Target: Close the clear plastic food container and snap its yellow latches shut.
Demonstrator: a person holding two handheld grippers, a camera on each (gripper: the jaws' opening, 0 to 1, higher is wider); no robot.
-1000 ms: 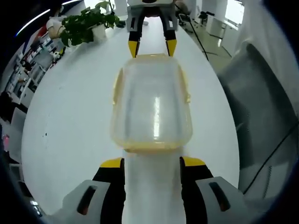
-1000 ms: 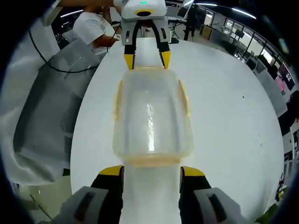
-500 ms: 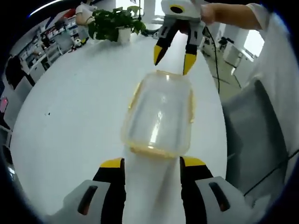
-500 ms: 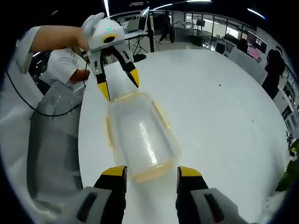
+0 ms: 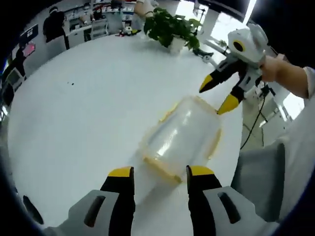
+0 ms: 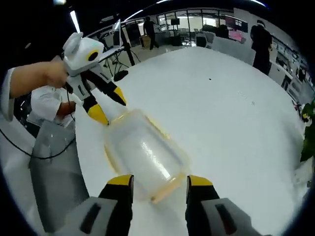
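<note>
I have both tongs spread, one at each short end of the container (image 5: 181, 141) on the white surface (image 5: 83, 108): left tongs (image 5: 155, 171) near, right tongs (image 5: 217, 93) far. Lid looks seated; next I'd press an end latch down.

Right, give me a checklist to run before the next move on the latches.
1. Lid on the container: seems seated; ok.
2. Yellow latches snapped: yellow edges show, but their state is too blurred; cannot tell.
3. Left gripper open, jaws either side of the container's near end: ok.
4. Right gripper open at the opposite end: ok.
5. Either gripper touching the container: tips lie close, contact unclear; cannot tell.
6. Container flat on the table, away from the plant: ok.
</note>
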